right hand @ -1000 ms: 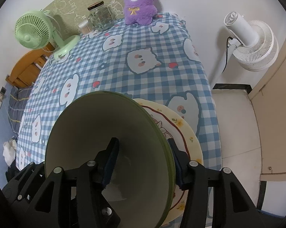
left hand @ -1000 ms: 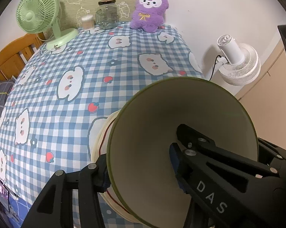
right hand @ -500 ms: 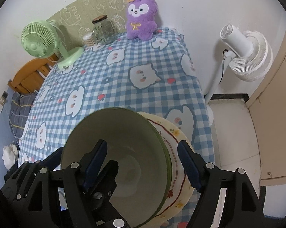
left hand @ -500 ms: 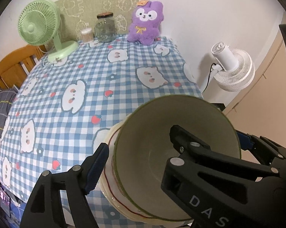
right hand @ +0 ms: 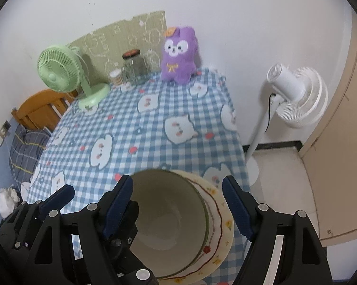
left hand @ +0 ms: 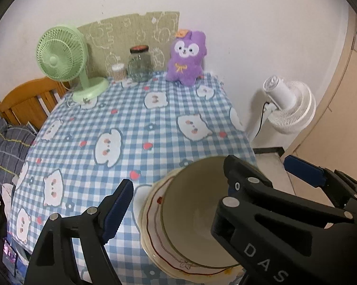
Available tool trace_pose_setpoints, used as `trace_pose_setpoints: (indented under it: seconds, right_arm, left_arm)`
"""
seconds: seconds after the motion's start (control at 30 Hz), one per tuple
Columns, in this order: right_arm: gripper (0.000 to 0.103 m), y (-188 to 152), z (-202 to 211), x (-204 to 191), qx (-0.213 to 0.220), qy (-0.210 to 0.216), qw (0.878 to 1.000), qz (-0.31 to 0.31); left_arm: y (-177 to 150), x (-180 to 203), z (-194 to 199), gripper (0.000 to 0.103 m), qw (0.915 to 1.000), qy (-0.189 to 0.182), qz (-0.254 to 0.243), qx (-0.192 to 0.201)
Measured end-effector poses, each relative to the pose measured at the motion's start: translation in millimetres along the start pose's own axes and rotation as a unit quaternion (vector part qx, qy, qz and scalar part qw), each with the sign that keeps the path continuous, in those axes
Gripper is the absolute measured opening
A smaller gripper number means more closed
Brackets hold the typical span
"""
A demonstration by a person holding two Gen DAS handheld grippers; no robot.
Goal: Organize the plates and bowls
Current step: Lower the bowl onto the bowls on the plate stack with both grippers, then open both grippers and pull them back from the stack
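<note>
Now the green-rimmed bowl [right hand: 169, 223] sat upright in the flowered plate [right hand: 222, 225] at the near right corner of the checked tablecloth [left hand: 135, 128]. I had both grippers clear of it: the left gripper [left hand: 178, 201] and right gripper [right hand: 177, 204] had just been opening, jaws apart and pressing on nothing, the bowl below between them.

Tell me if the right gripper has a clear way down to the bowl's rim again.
Probably yes. The right gripper is open above the bowl, which sits on the plate. The left gripper hangs open over the bowl's far side and could crowd it.
</note>
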State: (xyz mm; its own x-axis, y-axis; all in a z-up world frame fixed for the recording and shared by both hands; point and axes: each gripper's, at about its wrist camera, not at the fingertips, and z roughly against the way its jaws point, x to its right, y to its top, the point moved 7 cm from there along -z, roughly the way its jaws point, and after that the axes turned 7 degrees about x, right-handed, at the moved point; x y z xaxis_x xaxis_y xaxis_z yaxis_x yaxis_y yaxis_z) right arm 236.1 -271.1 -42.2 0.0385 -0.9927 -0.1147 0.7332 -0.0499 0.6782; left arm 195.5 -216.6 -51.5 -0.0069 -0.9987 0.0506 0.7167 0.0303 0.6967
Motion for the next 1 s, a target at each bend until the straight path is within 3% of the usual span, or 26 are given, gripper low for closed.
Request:
trace_pose_setpoints:
  seconds: [0.23, 0.47, 1.0]
  right_arm:
    - [0.08, 10.7, 16.2, -22.4, 0.026, -0.007, 1.0, -0.002]
    - [0.08, 12.2, 26.3, -56.0, 0.039, -0.016, 0.999, -0.013]
    - [0.08, -16.4, 45.5, -126.5, 0.067, -0.058, 0.996, -0.029]
  left_arm:
    - [12.1, -22.7, 20.0, 0.084, 0.9994, 0.008, 0.003, 0.034]
    - [17.5, -68.7, 37.0, 0.086, 0.9982, 0.022, 0.004, 0.056]
    - [3.3, -166.7, 60.6, 0.089, 0.9963, 0.024, -0.018, 0.08]
